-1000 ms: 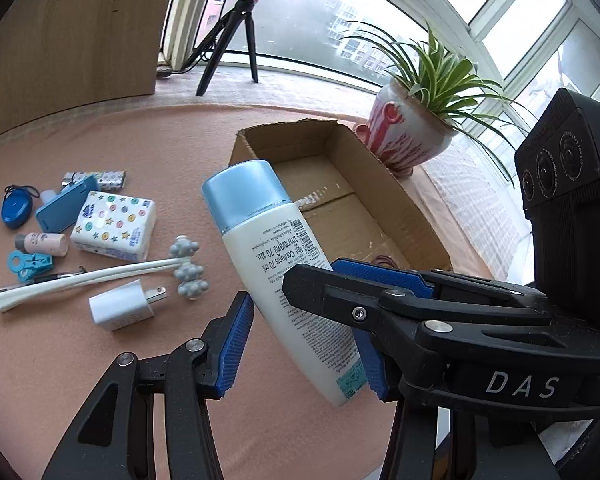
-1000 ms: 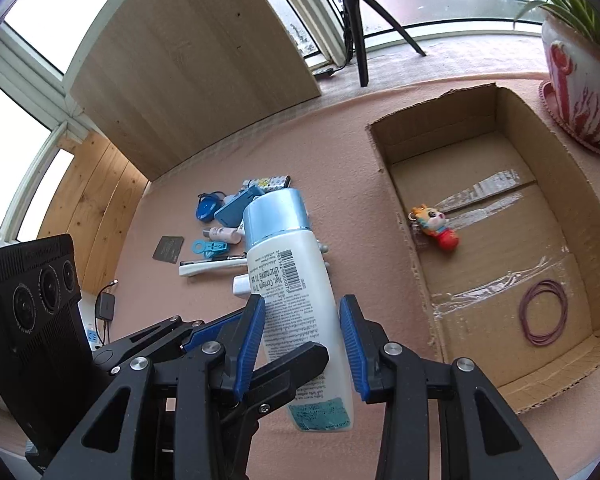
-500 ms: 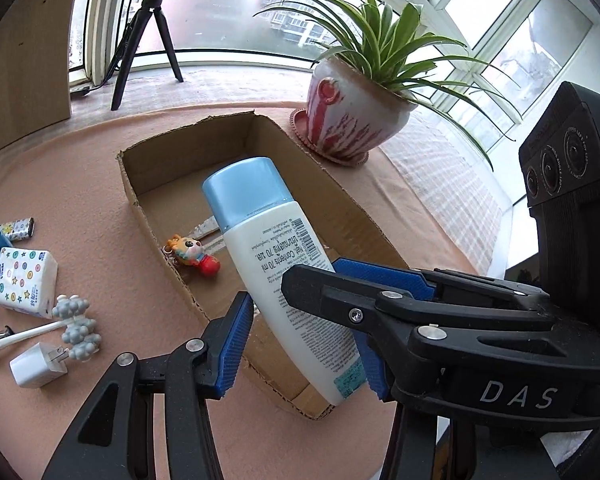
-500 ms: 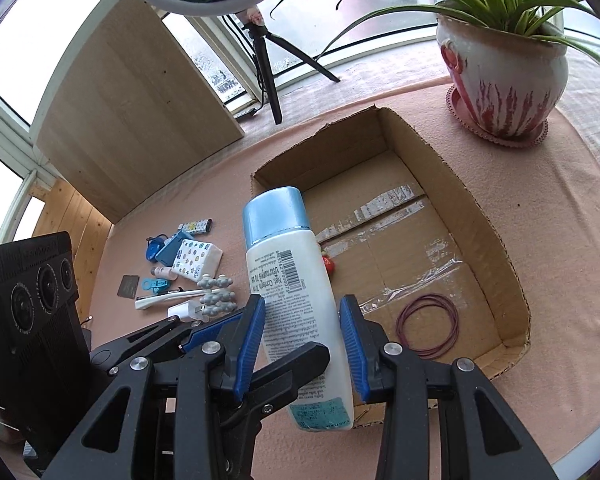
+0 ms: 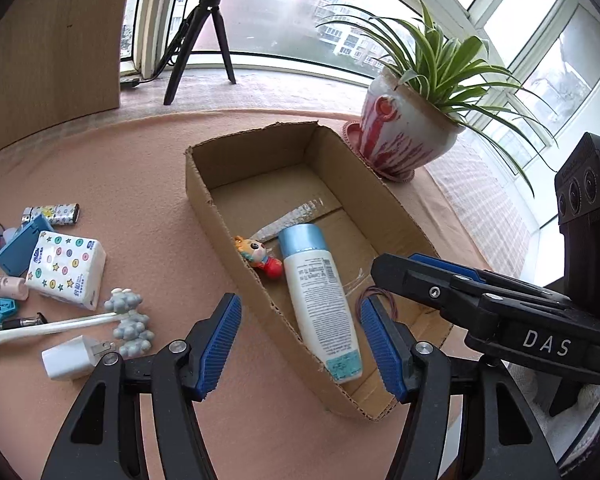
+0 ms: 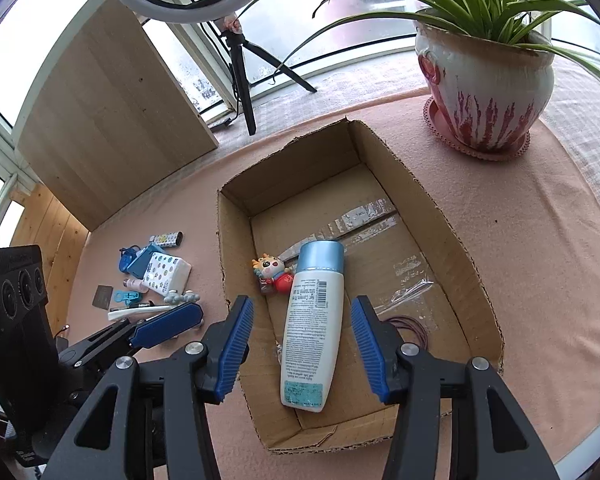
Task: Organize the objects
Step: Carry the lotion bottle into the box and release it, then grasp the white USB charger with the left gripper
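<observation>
A white bottle with a blue cap (image 5: pixel 320 304) (image 6: pixel 312 328) lies flat inside the open cardboard box (image 5: pixel 204 196) (image 6: pixel 456 240), next to a small toy figure (image 5: pixel 258 260) (image 6: pixel 274 274) and a purple rubber band (image 6: pixel 414 326). My left gripper (image 5: pixel 300 344) is open above the box's near end, jaws either side of the bottle without touching it. My right gripper (image 6: pixel 302 346) is open too, above the bottle. The right gripper's body shows in the left wrist view (image 5: pixel 500 312).
Left of the box on the pink cloth lie a tissue pack (image 5: pixel 66 270), a white charger (image 5: pixel 70 356), a white massage roller (image 5: pixel 128 322), a blue case (image 5: pixel 22 244) and other small items. A potted plant (image 5: pixel 408 144) (image 6: pixel 484 92) stands behind the box. A tripod (image 6: pixel 240 68) stands at the window.
Both grippers carried the bottle from over the cloth to over the box, then opened. The bottle now lies in the box.
</observation>
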`<act>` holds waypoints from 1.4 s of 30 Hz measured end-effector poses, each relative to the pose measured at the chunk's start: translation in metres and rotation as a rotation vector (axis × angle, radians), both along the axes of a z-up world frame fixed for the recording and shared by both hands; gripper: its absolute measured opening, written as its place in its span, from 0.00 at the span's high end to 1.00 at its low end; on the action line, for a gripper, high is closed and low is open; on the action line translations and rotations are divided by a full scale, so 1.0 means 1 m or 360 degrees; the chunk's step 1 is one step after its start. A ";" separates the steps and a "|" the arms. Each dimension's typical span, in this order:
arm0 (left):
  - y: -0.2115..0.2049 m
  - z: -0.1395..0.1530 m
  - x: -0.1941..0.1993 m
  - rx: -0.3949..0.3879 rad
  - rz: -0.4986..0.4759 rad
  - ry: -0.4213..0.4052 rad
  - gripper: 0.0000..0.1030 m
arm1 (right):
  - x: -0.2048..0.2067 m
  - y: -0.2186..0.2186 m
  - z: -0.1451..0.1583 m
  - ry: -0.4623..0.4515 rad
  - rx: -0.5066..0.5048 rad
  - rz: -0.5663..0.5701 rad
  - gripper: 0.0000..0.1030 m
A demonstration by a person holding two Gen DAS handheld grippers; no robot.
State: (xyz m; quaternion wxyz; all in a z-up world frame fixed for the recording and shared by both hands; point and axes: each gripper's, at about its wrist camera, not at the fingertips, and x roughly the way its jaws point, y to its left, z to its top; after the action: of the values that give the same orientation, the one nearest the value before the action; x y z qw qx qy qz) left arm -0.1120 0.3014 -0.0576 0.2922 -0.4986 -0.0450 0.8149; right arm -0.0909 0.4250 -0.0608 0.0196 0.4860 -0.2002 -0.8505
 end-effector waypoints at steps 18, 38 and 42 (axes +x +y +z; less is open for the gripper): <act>-0.134 -0.022 0.007 -0.0135 0.0366 -0.0055 0.32 | -0.003 -0.064 0.008 0.0073 0.0095 0.0150 0.54; -0.141 -0.058 -0.022 -0.0193 0.0453 -0.0153 0.30 | 0.025 -0.081 0.005 0.0071 0.0186 0.0128 0.51; -0.140 -0.056 -0.028 -0.0158 0.0427 -0.0142 0.31 | 0.027 -0.081 0.004 0.0060 0.0190 0.0126 0.51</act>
State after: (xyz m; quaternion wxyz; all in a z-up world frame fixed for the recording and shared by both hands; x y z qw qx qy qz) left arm -0.1399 0.1619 -0.1132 0.1533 -0.5376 -0.0838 0.8249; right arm -0.0641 0.3440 -0.0572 0.0281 0.4777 -0.1294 -0.8685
